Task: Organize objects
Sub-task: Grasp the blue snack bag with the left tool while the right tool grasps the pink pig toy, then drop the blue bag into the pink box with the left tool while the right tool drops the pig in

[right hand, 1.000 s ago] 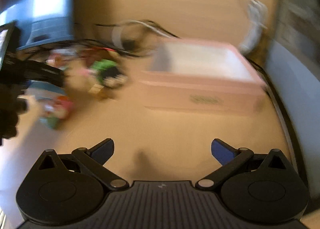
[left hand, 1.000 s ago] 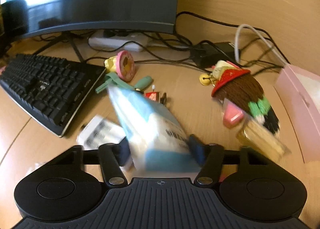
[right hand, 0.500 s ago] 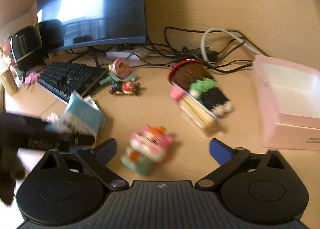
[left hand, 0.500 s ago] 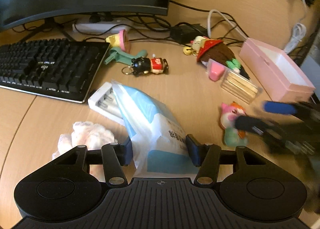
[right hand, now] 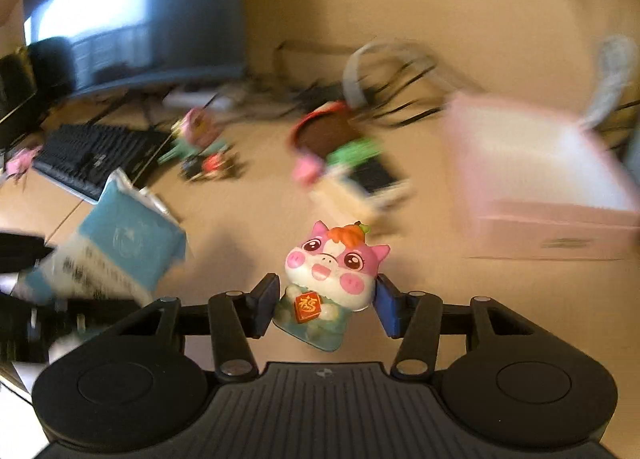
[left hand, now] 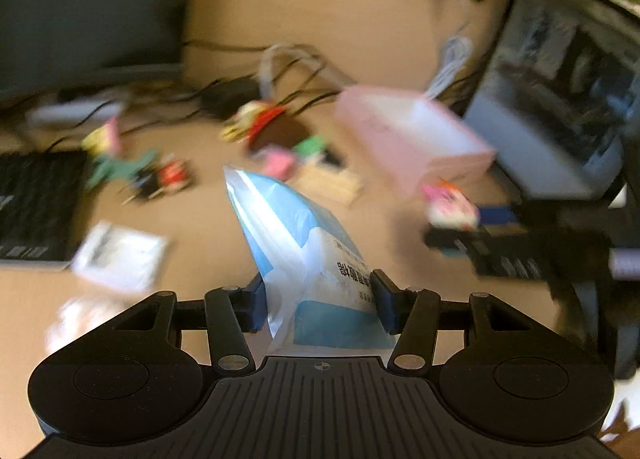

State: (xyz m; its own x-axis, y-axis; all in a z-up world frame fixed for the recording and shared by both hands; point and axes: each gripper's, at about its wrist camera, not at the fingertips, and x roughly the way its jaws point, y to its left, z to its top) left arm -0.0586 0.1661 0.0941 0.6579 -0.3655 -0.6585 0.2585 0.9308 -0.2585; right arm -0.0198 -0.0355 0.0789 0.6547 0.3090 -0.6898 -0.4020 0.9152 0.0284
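Both loads look bound for the pink box (right hand: 552,183): the left gripper (left hand: 318,305) has its fingers clenched on the blue-and-white packet (left hand: 308,259), the right gripper (right hand: 322,305) grasps the pink pig figurine (right hand: 328,279), both lifted off the table (right hand: 500,319) short of that box.

My left hand-held gripper (left hand: 318,305) is matte black: a ribbed central body with a small white crosshair mark at its far edge, flanked by two round housings with recessed discs. Silver screws sit at the link pivots, and triangular cut-outs open the outer arms. Its fingers (left hand: 385,301) carry dark blue pads. My right hand-held gripper (right hand: 325,305) has the same build, the same ribbing, round housings and silver screws, and its pads (right hand: 387,311) are a brighter blue on the right side.
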